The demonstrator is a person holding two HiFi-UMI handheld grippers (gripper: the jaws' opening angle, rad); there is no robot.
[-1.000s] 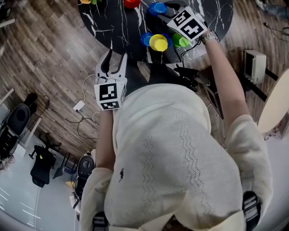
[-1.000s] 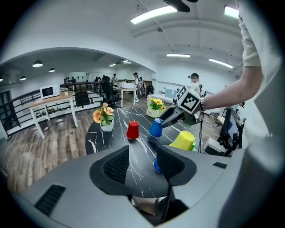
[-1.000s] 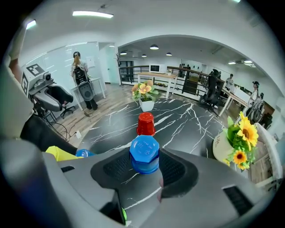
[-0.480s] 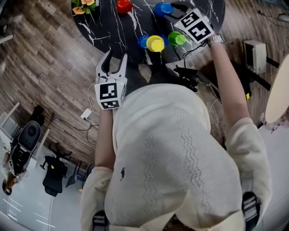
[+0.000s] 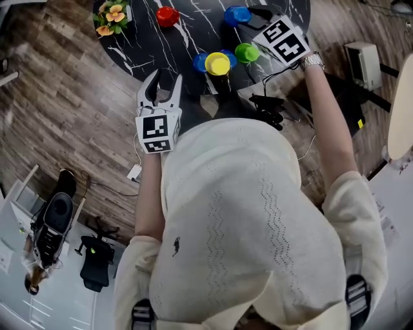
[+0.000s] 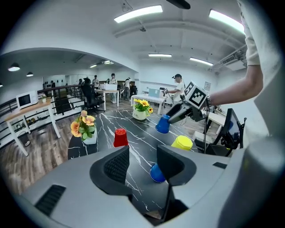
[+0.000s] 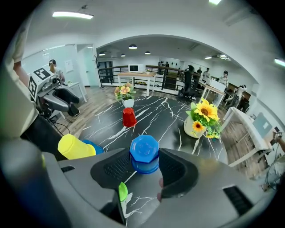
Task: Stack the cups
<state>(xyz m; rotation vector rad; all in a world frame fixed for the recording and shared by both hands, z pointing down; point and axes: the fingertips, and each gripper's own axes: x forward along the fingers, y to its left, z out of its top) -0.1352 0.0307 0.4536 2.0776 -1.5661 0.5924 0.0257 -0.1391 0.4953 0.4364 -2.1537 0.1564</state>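
Nearest us, the left gripper (image 5: 166, 78) hangs at the near edge of the black marble table (image 5: 181, 38), its jaws apart and empty. Just past it the yellow cup (image 5: 217, 63) stands base up, with a second blue cup (image 5: 199, 62) just beside it on the left. The green cup (image 5: 246, 52) is near it on the right.

Further out, the right gripper (image 7: 145, 167) has its jaws closed on the blue cup (image 7: 144, 151). That cup is base up and mouth down, its long axis near upright (slightly tilted in the left gripper view). We cannot tell if it clears the table. The green cup lies just under those jaws, on the near side.

Beyond, the red cup (image 5: 167, 15) stands alone, mouth down. The orange flowers (image 5: 111, 16) and the sunflower vase (image 7: 205, 118) are farthest.
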